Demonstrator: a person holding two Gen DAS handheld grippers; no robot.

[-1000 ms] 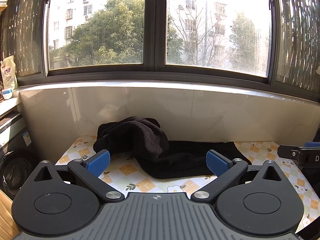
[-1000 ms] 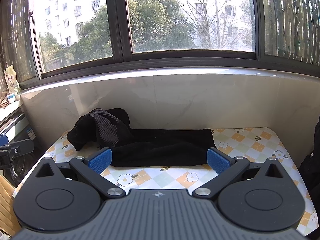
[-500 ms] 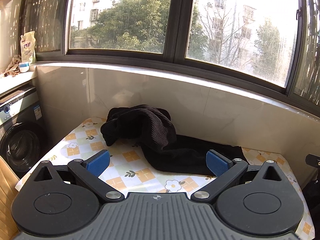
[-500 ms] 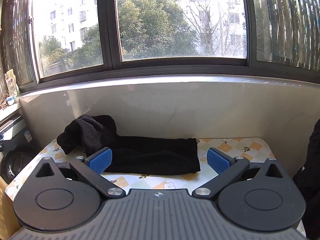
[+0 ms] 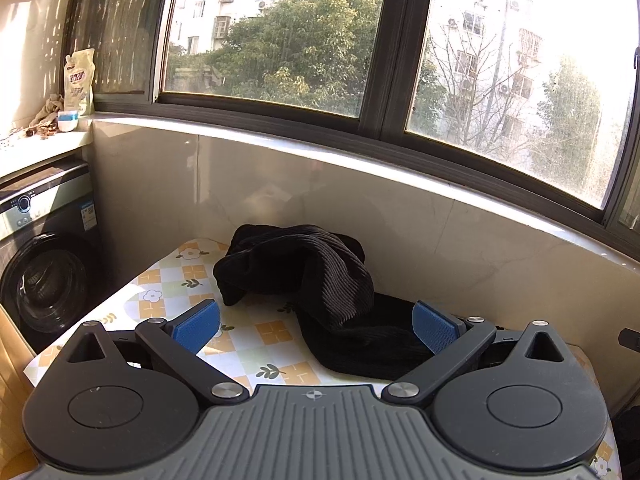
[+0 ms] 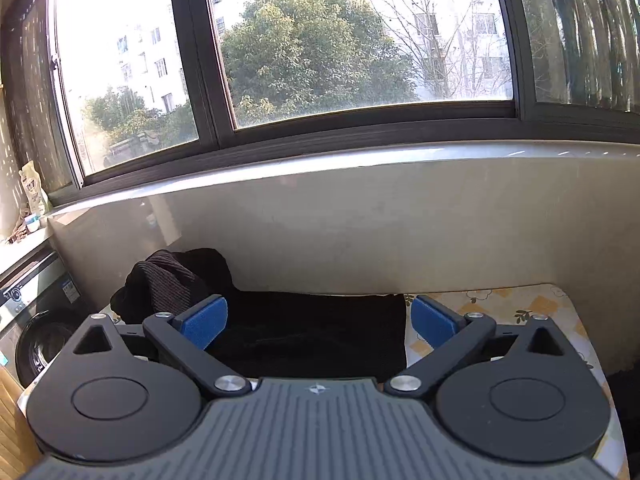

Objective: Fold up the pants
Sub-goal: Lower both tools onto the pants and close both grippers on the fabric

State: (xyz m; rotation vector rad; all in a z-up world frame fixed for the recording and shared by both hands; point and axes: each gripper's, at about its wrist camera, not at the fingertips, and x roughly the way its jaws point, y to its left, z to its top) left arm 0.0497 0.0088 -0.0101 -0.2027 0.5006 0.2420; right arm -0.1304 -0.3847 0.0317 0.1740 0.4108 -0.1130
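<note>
Seeing washing machine [image 5: 48, 276] left of table [image 5: 168, 292]; black pants [image 5: 320, 280] bunched there (wall behind). Our left gripper [image 5: 316, 326] and right gripper [image 6: 318, 322], fingers spread, have swung sideways since earlier.

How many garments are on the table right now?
1: black pants by the wall, bunched at their left end, lying flat toward the right on the floral table. Anything beneath the heap is hidden.

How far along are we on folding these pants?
Barely started. Done: nothing folded; the black pants lie bunched at one end on the floral tablecloth, the other end stretched flat. In hand: nothing; the left gripper and right gripper are open, above the cloth. Left: grasp, spread flat, fold.
</note>
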